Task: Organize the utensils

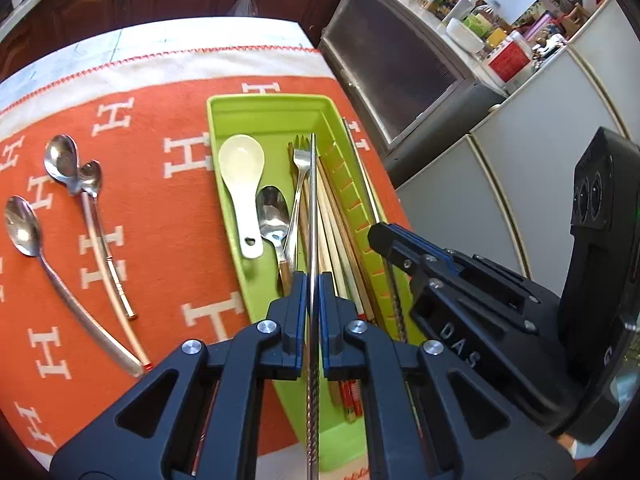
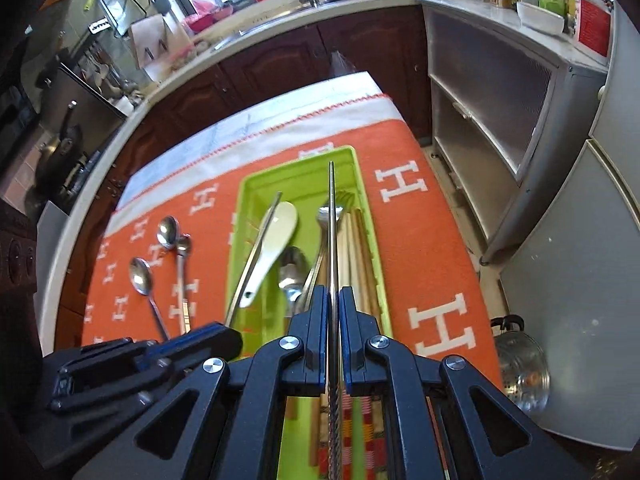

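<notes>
Your left gripper (image 1: pixel 313 284) is clenched on 1 slim steel chopstick with a twisted grip end (image 1: pixel 313 208); the stick runs straight up the middle of the left wrist view, its tip over the far half of the long lime-green plastic utensil tray (image 1: pixel 264 108).

Your right gripper (image 2: pixel 331 300) grasps a 2nd steel chopstick of the same kind (image 2: pixel 331 224), pinched the same way, its tip over the far end of the tray (image 2: pixel 240 208). Both sticks are held above the tray, not lying in it.

From the left wrist view, your right gripper (image 1: pixel 378 236) sits just beside the tray's right wall, its stick (image 1: pixel 366 168) running along the slotted divider.

Tray contents, left wrist view:
- white ceramic soup spoon (image 1: pixel 243 188), left side
- small steel spoon with a brown handle (image 1: pixel 273 216), beside it
- steel fork (image 1: pixel 298 184), tines toward the far end
- bundle of pale wooden chopsticks (image 1: pixel 334 232), right side

The tray rests on an orange cloth patterned with white H letters (image 1: pixel 160 240).

Outside the tray, on the cloth well to its left: 3 steel spoons. 2 lie with bowls touching (image 1: pixel 76 168); 1 long-handled spoon (image 1: pixel 24 226) lies nearer the left edge.

The right wrist view is motion-blurred low down.
</notes>
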`<act>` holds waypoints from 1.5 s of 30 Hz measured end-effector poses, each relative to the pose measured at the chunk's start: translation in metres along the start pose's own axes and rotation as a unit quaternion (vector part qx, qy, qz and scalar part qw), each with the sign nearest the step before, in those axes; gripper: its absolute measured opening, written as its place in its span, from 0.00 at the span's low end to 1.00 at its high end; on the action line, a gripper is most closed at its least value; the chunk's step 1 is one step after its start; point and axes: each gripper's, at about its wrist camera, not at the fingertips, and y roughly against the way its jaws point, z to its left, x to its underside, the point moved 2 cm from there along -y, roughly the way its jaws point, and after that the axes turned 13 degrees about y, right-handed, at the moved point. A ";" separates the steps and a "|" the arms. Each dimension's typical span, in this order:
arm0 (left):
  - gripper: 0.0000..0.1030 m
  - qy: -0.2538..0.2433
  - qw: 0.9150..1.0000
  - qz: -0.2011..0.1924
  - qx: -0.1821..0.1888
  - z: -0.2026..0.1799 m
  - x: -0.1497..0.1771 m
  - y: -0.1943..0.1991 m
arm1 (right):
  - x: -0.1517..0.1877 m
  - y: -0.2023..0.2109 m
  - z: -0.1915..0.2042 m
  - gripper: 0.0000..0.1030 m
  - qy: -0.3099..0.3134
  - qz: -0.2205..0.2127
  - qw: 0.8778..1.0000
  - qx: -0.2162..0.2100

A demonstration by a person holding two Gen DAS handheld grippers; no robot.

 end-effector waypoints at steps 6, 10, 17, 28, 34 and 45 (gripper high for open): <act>0.04 0.000 1.000 0.009 -0.007 0.000 -0.004 -0.021 | 0.002 -0.032 -0.006 0.06 -0.013 0.036 0.999 -0.016; 0.04 -0.002 1.000 0.015 -0.007 0.004 -0.003 -0.022 | 0.005 -0.035 -0.008 0.08 -0.021 0.033 0.999 -0.022; 0.04 -0.026 1.000 0.012 -0.006 0.010 0.009 0.007 | 0.010 -0.022 0.002 0.08 -0.021 0.023 0.999 -0.031; 0.22 -0.057 0.996 -0.047 -0.049 0.062 0.030 0.077 | 0.022 0.002 0.033 0.08 -0.010 0.002 0.998 -0.061; 0.26 -0.026 0.995 -0.070 -0.060 0.117 0.040 0.110 | 0.023 0.015 0.070 0.08 0.018 -0.002 0.996 -0.084; 0.41 0.048 0.991 -0.107 -0.063 0.211 0.021 0.137 | 0.014 0.013 0.149 0.14 0.078 0.005 0.989 -0.128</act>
